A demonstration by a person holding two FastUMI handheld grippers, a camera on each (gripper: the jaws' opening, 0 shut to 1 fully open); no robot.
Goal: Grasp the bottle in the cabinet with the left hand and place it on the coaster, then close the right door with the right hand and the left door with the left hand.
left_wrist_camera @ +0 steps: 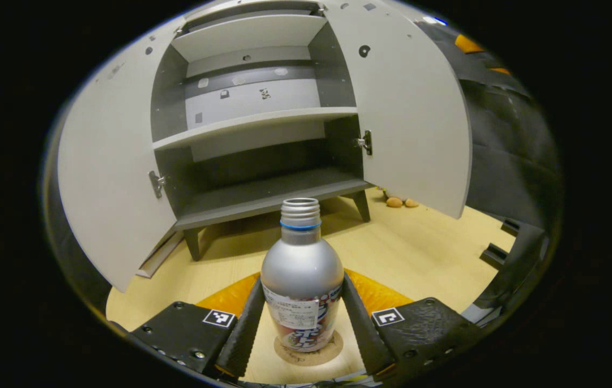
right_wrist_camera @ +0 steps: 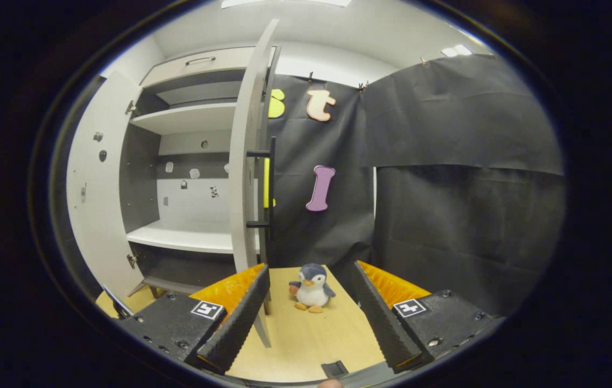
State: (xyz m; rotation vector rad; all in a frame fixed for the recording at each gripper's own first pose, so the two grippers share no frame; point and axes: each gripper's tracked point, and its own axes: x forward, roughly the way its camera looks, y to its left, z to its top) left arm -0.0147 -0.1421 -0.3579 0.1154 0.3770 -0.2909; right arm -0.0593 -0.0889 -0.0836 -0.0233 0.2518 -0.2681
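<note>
A: Where is the bottle (left_wrist_camera: 301, 280)?

B: It stands upright between the left gripper (left_wrist_camera: 301, 323) jaws, its base on the round coaster (left_wrist_camera: 308, 353). The neck is open and uncapped, so keeping it vertical matters.

A: Are the jaws clamped on it?

B: They flank it closely on both sides, but I cannot tell whether both fingers press on it or have just let go. I judge the placing step is at or near its end, since the bottle already sits on the coaster.

A: And the other hand?

B: The right gripper (right_wrist_camera: 308, 310) jaws are spread wide and hold nothing. Beyond them a small toy penguin (right_wrist_camera: 311, 288) sits on the counter, and the edge of the right door (right_wrist_camera: 247, 161) rises just ahead of the inner finger. That looks like a waiting position for pushing this door shut.

A: What about the cabinet (left_wrist_camera: 263, 129)?

B: Beyond the left jaws it stands on short legs, with both doors swung wide. The left door (left_wrist_camera: 109, 178) hangs out past the outer finger, and the shelves I can see are bare. The right door carries a dark bar handle (right_wrist_camera: 270, 183) on its outer face.

A: The surface and room?

B: A pale wood counter (left_wrist_camera: 419, 253) carries everything. Black cloth (right_wrist_camera: 462, 178) forms the booth wall beyond the right jaws, with a white ceiling above.
</note>
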